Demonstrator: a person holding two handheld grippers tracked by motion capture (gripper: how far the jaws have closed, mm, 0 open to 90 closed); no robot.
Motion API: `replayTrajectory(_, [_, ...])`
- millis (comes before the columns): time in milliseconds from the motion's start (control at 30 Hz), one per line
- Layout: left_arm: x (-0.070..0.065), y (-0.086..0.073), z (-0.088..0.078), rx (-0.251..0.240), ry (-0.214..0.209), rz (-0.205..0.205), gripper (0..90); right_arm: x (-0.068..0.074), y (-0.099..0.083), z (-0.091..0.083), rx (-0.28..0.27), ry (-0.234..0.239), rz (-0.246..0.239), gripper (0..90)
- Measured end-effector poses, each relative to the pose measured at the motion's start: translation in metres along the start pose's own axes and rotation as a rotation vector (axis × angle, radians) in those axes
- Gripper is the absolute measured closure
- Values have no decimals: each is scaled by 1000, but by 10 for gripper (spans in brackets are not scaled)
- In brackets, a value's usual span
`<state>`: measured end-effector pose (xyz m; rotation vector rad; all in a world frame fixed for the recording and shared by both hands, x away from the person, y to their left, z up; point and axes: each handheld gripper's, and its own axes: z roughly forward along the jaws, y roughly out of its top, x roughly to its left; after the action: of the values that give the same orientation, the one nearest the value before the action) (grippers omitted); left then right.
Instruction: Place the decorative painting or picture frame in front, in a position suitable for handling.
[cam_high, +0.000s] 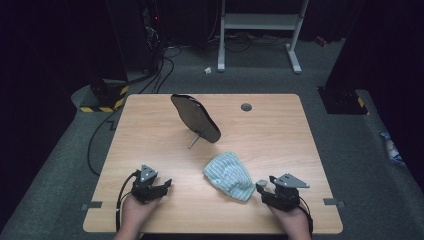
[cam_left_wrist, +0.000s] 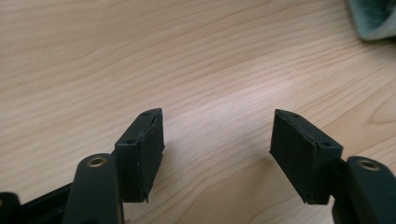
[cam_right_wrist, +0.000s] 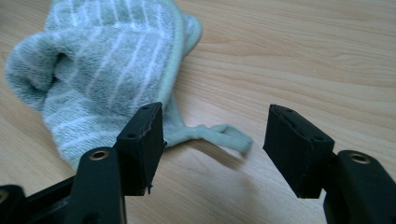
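A mint-green striped cloth (cam_high: 229, 175) lies crumpled on the wooden table (cam_high: 280, 135), near the front right. My right gripper (cam_high: 261, 186) sits just right of it, pointing at it, open. In the right gripper view the cloth (cam_right_wrist: 102, 70) spreads ahead and left. Its thin hanging loop (cam_right_wrist: 219, 135) lies on the wood between the jaws of the right gripper (cam_right_wrist: 215, 149), untouched by the pads. My left gripper (cam_high: 167, 184) rests at the front left, apart from the cloth and open. In its own view the left gripper (cam_left_wrist: 217, 149) is over bare wood, with a cloth corner (cam_left_wrist: 373, 18) at top right.
A black oval pad (cam_high: 195, 117) on a metal stem stands tilted at the table's back middle. A grey round plug (cam_high: 246, 106) sits in the tabletop behind it. Cables and a white frame (cam_high: 260, 30) are on the floor beyond the table.
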<state>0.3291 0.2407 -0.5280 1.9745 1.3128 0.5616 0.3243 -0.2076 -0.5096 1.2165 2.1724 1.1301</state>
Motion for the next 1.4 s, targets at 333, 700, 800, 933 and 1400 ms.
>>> replayTrajectory(333, [-1,-5,0,3,16,10,250,9,7,1,-14,40,-11,328])
replayTrajectory(700, [-7,-6,-2,-9,44,27,248,15,41,0,-57,83,-16,295])
replayTrajectory(800, [-4,-6,-1,-1,25,4,248,22,52,9,-65,99,-24,285])
replayTrajectory(933, [-4,-6,-1,-3,24,8,260,29,59,15,-69,110,-30,278])
replayTrajectory(1400, [-3,-7,-3,-6,30,-6,285,66,59,51,25,157,-97,212])
